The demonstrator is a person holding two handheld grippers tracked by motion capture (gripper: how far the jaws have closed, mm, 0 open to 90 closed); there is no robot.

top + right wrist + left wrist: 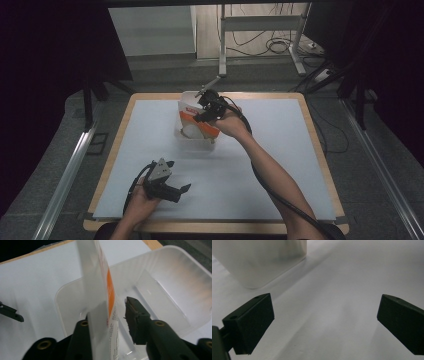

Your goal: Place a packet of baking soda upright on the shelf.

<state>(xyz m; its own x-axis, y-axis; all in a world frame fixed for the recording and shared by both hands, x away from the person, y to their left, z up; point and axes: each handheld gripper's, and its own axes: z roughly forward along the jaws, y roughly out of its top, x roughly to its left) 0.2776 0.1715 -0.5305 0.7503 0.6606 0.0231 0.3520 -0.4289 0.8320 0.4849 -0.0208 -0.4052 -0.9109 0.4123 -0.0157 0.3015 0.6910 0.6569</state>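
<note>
**Packet over bin, right side, release pending**

High view: your right gripper (209,111) is at the far middle of the white-topped counter (280,165), on the flat white-and-orange printed packet (192,120). Packet stands roughly upright in or over the clear plastic bin (186,96); can't tell if its bottom edge touches the bin floor. Left gripper (181,190) sits near the front edge, well apart from the bin, so the right hand is the one in play.

Left gripper view: fingers (252,322) spread wide, nothing between them, aimed along bare counter. Bin wall (262,262) ahead, up and to the left.

Right gripper view: packet (100,297) runs edge-on, long axis straight away from the fingers, flat against the left finger (82,337). Right finger (136,320) stands off it with a visible gap, so the fingers look partly open, not clamped. Bin interior (162,297) lies directly beyond and below, nothing else visible in it.

Judgement: packet goes down along its own long axis. Bin walls are close on both sides; keep it vertical. Floor, table frame and cables beyond the counter are out of the way.
</note>
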